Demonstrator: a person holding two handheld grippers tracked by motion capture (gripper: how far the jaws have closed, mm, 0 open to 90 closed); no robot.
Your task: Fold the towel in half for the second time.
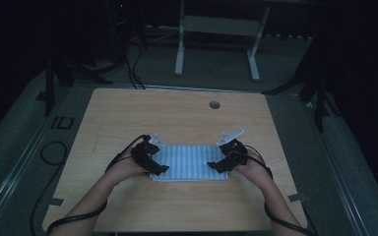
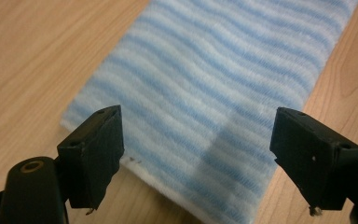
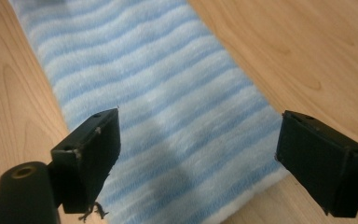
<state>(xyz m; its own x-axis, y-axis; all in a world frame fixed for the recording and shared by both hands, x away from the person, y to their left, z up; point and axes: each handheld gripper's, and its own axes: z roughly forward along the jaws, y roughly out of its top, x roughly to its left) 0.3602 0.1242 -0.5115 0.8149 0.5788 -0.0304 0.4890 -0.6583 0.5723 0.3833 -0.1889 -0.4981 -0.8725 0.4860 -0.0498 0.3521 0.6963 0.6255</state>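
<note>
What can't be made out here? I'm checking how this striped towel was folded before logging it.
- Towel layer count: too small and dim in the high view.
- Its side edges: covered there by the left gripper and right gripper.
- Its far end: cut off by the frame in both gripper views.

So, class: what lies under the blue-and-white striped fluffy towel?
The blue-and-white striped fluffy towel lies flat on the light wooden table, whose bare top shows all around it. Whatever sits beneath the cloth itself is covered and cannot be seen.

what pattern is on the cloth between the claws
Light blue and white stripes on the cloth, clearest in the left gripper view.
</note>
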